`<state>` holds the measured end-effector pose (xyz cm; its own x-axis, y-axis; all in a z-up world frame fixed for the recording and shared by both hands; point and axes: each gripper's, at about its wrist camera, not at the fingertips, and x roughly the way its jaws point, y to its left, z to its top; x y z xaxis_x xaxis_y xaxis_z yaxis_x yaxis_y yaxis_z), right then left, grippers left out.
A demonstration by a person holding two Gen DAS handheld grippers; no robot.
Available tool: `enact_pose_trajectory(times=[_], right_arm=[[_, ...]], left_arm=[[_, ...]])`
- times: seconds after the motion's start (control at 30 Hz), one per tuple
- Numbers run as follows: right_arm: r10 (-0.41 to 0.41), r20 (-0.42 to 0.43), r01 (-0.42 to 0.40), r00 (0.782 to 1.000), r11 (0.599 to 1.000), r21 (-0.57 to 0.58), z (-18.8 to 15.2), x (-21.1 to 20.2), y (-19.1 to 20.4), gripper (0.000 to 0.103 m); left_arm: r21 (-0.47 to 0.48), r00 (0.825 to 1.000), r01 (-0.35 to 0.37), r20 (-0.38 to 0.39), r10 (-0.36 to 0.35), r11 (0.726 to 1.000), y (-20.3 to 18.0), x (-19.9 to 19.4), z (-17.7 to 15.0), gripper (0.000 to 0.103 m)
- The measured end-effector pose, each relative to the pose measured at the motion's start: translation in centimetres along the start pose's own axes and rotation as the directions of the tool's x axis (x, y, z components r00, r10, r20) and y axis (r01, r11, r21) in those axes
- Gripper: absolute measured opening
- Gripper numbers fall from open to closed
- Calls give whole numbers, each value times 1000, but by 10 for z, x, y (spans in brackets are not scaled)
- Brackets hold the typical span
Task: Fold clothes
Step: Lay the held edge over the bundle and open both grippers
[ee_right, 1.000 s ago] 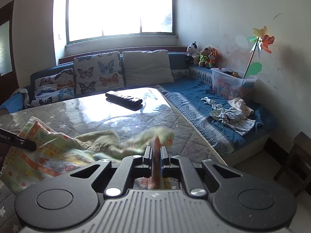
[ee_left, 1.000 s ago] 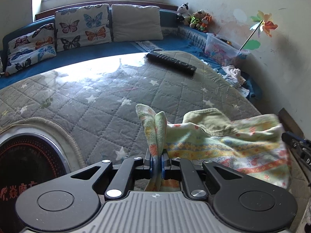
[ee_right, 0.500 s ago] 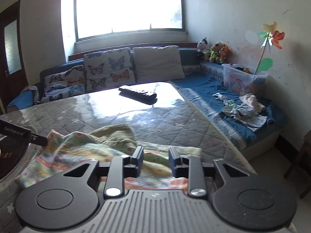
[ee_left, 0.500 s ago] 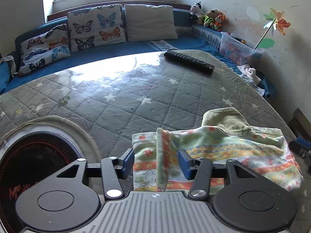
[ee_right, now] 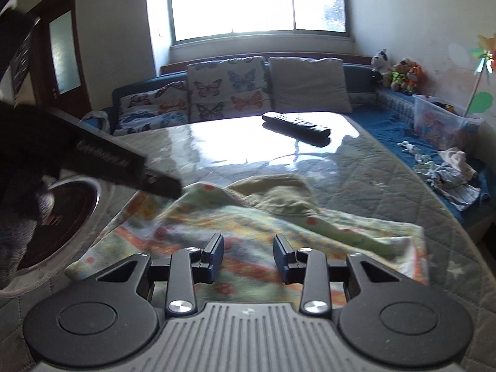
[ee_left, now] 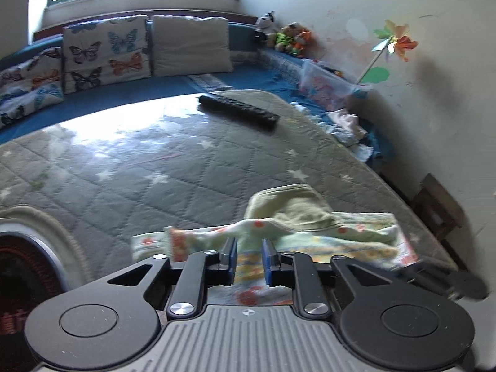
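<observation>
Left wrist view: the left gripper (ee_left: 249, 259) hangs over the near edge of the patterned garment (ee_left: 310, 241), which lies crumpled on the grey quilted table cover (ee_left: 155, 167); its jaws are closing, with a raised ridge of the cloth just ahead of the blue pads (ee_left: 233, 255) and cloth showing in the gap, the pads not yet pressing on it; the black remote (ee_left: 238, 112) lies well beyond the garment, toward the butterfly cushions (ee_left: 105, 52).

Right wrist view: the right gripper (ee_right: 249, 255) is released, jaws apart above the garment (ee_right: 248, 217), gripping nothing; the left gripper's dark arm (ee_right: 124, 164) reaches the garment's far-left corner; a round dark plate (ee_right: 65, 214) sits just left of the garment.
</observation>
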<state>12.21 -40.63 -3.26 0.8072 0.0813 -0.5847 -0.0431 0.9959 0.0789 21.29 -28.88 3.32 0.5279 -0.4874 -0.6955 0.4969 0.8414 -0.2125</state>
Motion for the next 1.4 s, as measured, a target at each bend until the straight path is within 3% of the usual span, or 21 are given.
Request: enact_pose_trajectory(times=[0.2,0.53,0.6,0.67,0.87,0.97,1.03,1.1,1.23,1.3,1.4], right_arm=[[-10,-4,10,1000,999,-31,-6,5,8,35],[-6,5,6,1000,1000,-19,-7,3,5,36],[-1,6,1,1000,1000,-12,-7,2,2,38],[3,12,-3,1000,1000,7,-7,-1,-2,47],[-10,13,9,1000,996,89,-8,-8,-20,49],[-40,19,38,999,994,107,-9,-13,-27,50],[-49,25,46,998,993,110,-10,-17,-29,50],[-56,31,52,998,992,112,-11,-22,-31,52],[-64,38,60,997,992,114,-12,-27,-32,54],[-64,42,58,997,991,119,-12,-29,-32,54],[-65,48,58,997,990,131,-15,-33,-32,54]], left_arm=[[1,998,63,-7,-63,998,-2,21,5,15],[-72,998,56,-21,-57,996,32,42,-1,18],[-54,1000,15,5,-14,998,37,34,-2,18],[-40,1000,-11,24,12,999,45,27,-4,18],[-17,996,-68,56,68,998,61,8,-14,18],[29,986,-159,46,158,987,61,9,-20,18],[20,982,-182,46,180,983,65,8,-22,18],[-12,986,-152,62,152,988,70,-1,-23,17],[-48,994,-67,86,71,997,70,-16,-22,31],[-38,994,-78,71,80,996,66,-12,-21,36],[-33,994,-97,52,99,995,64,-4,-23,34]])
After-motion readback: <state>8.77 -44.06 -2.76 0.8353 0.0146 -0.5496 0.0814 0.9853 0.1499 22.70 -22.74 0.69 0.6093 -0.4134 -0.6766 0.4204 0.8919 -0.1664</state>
